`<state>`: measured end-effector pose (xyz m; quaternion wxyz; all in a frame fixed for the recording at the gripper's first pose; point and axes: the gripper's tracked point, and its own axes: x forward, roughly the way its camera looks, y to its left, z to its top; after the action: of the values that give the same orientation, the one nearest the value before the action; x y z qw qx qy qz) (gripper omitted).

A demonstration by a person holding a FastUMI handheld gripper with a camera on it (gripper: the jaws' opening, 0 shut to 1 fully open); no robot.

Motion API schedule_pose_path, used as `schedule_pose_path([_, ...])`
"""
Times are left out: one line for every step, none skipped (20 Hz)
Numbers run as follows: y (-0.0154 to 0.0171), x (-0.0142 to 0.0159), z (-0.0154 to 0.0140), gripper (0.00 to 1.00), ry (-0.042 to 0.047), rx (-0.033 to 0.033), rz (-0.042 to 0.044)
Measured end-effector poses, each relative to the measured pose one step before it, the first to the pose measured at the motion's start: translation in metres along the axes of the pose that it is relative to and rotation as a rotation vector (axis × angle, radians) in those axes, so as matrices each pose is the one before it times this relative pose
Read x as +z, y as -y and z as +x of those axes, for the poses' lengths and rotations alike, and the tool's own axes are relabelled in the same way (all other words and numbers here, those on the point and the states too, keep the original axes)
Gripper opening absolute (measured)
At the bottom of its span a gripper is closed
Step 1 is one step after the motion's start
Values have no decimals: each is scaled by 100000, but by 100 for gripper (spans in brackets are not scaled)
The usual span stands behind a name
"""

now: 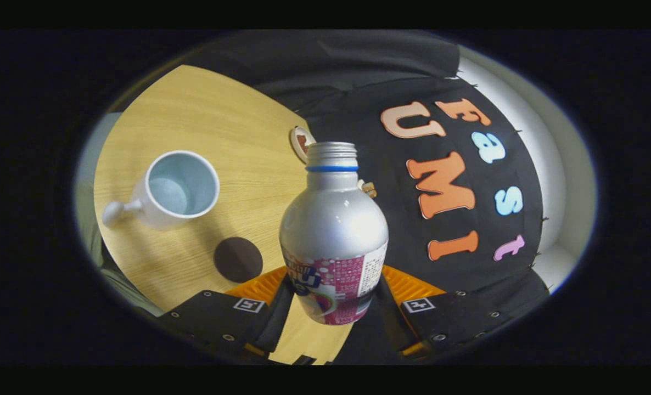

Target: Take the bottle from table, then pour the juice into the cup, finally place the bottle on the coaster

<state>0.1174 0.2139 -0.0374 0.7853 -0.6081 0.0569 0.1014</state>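
Note:
A silver bottle (334, 230) with a pink label and an uncapped threaded neck stands between my fingers, held up above the wooden table (232, 126). My gripper (331, 293) is shut on the bottle's lower body, one finger on each side. A white cup (178, 189) with a pale blue inside and a knobbed handle stands on the table, off to the left of the bottle. It looks empty. A dark round coaster (238, 259) lies flat on the table between the cup and my left finger.
The table's far edge runs just behind the bottle, against the black cloth wall. A small round wooden object (301, 142) and a small tan piece (368, 188) sit near that edge, partly hidden by the bottle.

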Motion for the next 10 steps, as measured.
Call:
schedule_pose_path([124, -70, -57, 76, 1356, 373, 6134])
schedule_pose_path([162, -219, 204, 76, 800, 743, 6793])
schedule_pose_path([445, 60, -198, 76, 1152, -537, 7615])
schedule_pose_path([391, 182, -33, 76, 1646, 515, 7399])
schedule_pose_path([202, 208, 85, 76, 1491, 927, 7431])
schedule_pose_path([120, -127, 102, 76, 1500, 1172, 7783])
schedule_pose_path([65, 41, 46, 76, 954, 441, 6628])
schedule_pose_path([77, -10, 398, 76, 979, 467, 6611])
schedule_pose_path([-193, -51, 350, 76, 1288, 484, 6081])
schedule_pose_path([-27, -262, 594, 76, 323, -95, 4362])
